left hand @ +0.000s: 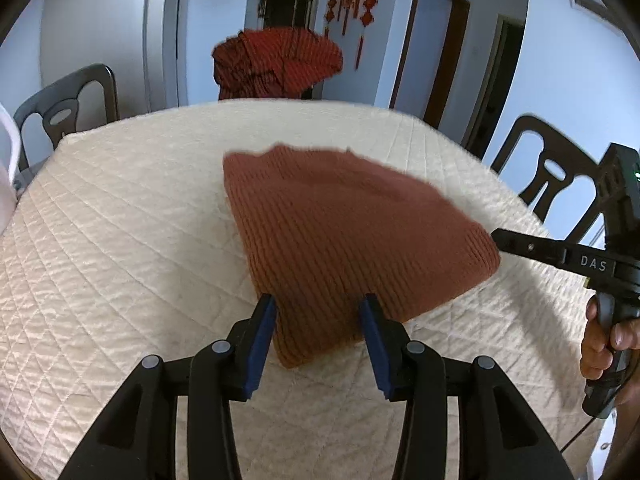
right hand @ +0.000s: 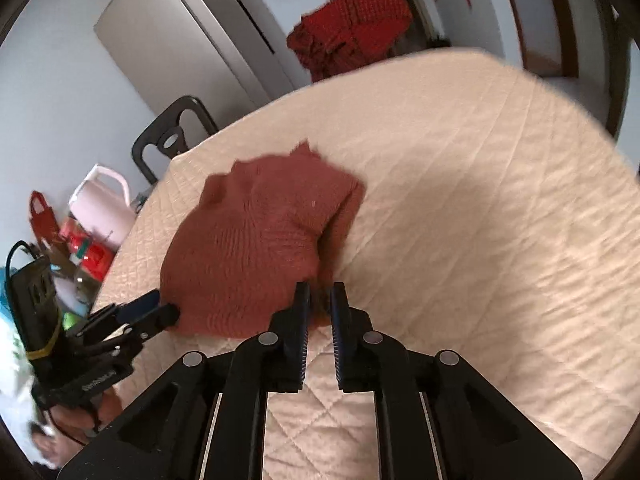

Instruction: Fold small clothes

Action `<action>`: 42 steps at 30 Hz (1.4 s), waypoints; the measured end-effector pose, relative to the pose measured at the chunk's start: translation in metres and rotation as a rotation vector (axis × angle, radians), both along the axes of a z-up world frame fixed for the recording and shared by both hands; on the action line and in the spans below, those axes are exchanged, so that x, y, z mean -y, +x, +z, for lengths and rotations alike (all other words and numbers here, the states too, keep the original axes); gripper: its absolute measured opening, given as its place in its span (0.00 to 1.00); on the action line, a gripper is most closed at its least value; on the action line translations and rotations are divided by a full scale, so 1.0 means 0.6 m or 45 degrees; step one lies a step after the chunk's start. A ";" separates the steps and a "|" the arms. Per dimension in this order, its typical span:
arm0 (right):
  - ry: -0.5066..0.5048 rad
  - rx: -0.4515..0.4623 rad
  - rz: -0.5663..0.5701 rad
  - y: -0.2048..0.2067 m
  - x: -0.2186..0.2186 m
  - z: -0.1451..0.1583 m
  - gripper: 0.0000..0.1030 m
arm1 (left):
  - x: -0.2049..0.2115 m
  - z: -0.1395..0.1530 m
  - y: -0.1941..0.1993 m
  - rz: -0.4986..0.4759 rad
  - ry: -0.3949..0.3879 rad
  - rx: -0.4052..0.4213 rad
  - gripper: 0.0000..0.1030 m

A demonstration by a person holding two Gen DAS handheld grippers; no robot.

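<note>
Left gripper: jaws spread wide, straddling the near corner of the garment without pinching it; released

Small knit garment: rust-brown, ribbed, lying partly folded on the quilted cream worktop, roughly central, its near corner between the left gripper's blue pads

Right gripper: jaws drawn close together at the garment's near edge, a little brown knit showing between them; appears clenched on that edge, though blur leaves the hold uncertain

Red knit pile: beyond the far edge of the worktop, well apart from the work

Risks, as judged: with only one side held, a pull from the right could drag the whole garment across the quilting and undo the layers; the loose knit may slip out of a thin pinch; the left jaws, if closed where they stand, could catch the top layer only and skew the fold

View differences: the left wrist view shows the garment's ribbed hem and the right gripper's finger from the side; the right wrist view alone shows a bunched, humped top surface and the clutter beside the worktop, including a pink jug
</note>
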State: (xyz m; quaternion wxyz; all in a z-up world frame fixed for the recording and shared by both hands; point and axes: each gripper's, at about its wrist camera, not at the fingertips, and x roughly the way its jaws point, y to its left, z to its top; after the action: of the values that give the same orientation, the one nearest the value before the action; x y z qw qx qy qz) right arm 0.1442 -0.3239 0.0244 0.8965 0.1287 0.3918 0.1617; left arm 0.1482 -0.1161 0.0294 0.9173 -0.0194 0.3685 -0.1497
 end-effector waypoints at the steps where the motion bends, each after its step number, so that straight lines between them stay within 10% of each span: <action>1: 0.010 0.036 0.003 -0.006 -0.001 0.013 0.09 | -0.003 0.009 -0.003 0.012 -0.004 0.027 0.45; 28: -0.060 -0.025 0.085 0.098 -0.051 -0.027 0.14 | 0.029 -0.002 0.084 0.066 0.095 0.028 0.45; 42: 0.102 -0.041 0.019 0.090 -0.003 -0.022 0.22 | -0.007 0.018 0.078 0.128 0.057 0.051 0.47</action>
State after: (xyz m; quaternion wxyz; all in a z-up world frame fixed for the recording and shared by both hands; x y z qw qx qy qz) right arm 0.1979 -0.3220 0.0111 0.8830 0.1641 0.4005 0.1817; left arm 0.1947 -0.1120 0.0399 0.9310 -0.0143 0.3521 -0.0954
